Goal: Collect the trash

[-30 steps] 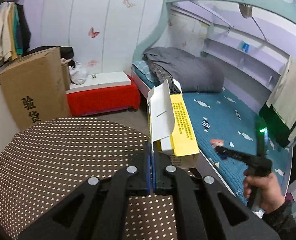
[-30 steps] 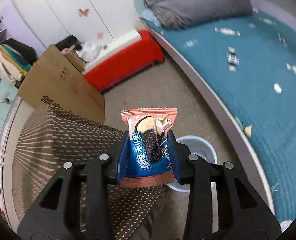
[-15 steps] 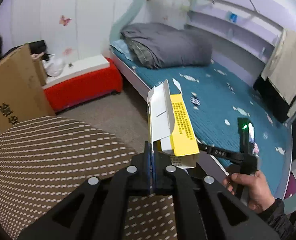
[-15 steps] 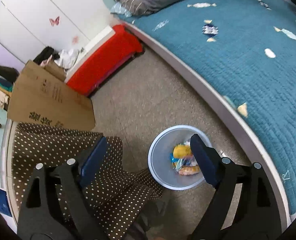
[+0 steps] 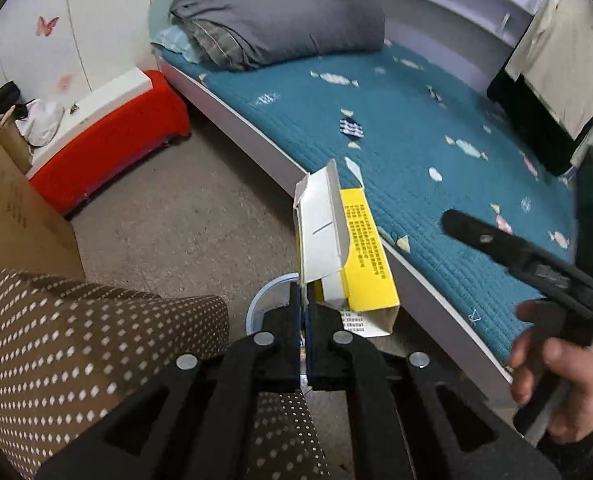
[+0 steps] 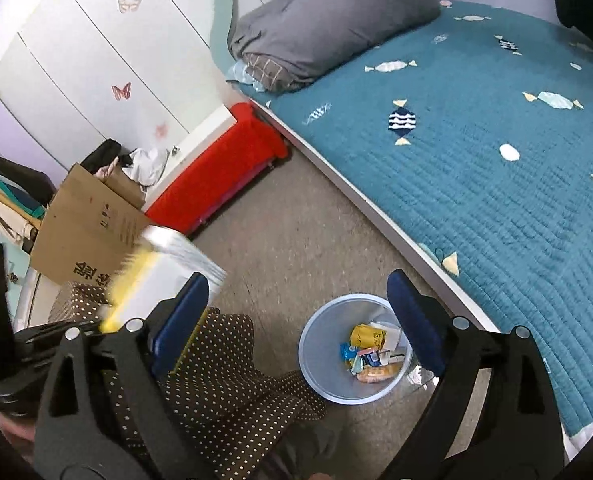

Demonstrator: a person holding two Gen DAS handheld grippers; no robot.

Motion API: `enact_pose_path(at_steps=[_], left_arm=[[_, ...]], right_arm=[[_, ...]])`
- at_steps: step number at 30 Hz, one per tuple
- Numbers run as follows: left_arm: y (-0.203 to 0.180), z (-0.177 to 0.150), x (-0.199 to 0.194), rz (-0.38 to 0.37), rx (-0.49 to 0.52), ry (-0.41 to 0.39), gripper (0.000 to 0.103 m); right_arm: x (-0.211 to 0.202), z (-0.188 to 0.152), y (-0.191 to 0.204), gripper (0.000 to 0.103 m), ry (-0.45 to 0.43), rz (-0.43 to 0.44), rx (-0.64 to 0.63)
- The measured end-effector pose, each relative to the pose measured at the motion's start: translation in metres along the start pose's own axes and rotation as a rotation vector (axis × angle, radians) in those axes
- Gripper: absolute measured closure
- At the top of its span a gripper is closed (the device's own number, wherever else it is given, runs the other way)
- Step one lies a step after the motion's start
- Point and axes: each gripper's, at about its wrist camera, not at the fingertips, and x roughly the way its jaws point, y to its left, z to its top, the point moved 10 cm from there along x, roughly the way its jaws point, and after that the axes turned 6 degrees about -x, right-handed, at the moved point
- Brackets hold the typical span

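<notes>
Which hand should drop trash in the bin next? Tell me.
Left. The left gripper is shut on the yellow box, above the bin; the right gripper is open and empty.

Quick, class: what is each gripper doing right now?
Left gripper: shut on the yellow and white carton.
Right gripper: open, jaws just opened, nothing between them, above the bin.

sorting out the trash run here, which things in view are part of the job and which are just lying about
Part of the job:
- yellow box, pinched by the left gripper
- bin with wrappers inside
- right gripper, open and empty

Just lying about:
- cardboard box
- red bench
- grey duvet
- dotted cloth
</notes>
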Motion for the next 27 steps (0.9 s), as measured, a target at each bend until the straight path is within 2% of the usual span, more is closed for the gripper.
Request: enact_pose_path(at_steps=[1,2,3,4,5,7,10,17,23,27], left_arm=[[-0.001,0.002,0.006,0.005,0.006,0.017,0.099],[-0.002,0.002,0.012,0.006,0.01,0.042,0.088],[-0.001,0.002,0.019,0.011,0.01,0.067,0.05],[0.0,0.003,0.023,0.022,0.008,0.076,0.026],[0.003,0.005,0.025,0.032,-0.003,0.087,0.011],[0.005,0.014,0.017,0.017,-0.021,0.046,0.011],[0.014,0.018,0.003,0.054,-0.03,0.01,0.011],[0.027,0.013,-0.047,0.081,-0.073,-0.108,0.009],[0.035,0.001,-0.105,0.097,-0.118,-0.216,0.007],[0.048,-0.011,-0.156,0.143,-0.139,-0.299,0.007]], right_arm=[[-0.002,0.001,0.001,0.014,-0.005,0.003,0.0],[-0.003,0.001,0.001,0.014,-0.008,0.004,0.001],[-0.005,0.001,0.002,0.014,-0.01,0.006,0.001],[-0.006,0.001,0.002,0.013,-0.011,0.007,0.0],[-0.008,0.001,0.004,0.013,-0.012,0.007,-0.004],[-0.009,0.0,0.007,0.011,-0.012,0.011,-0.008],[-0.013,-0.002,0.012,0.006,-0.014,0.011,-0.014],[-0.033,-0.005,0.035,0.006,-0.034,-0.031,-0.034],[-0.062,-0.005,0.075,0.006,-0.053,-0.022,-0.093],[-0.089,-0.006,0.116,0.006,-0.075,-0.002,-0.159]])
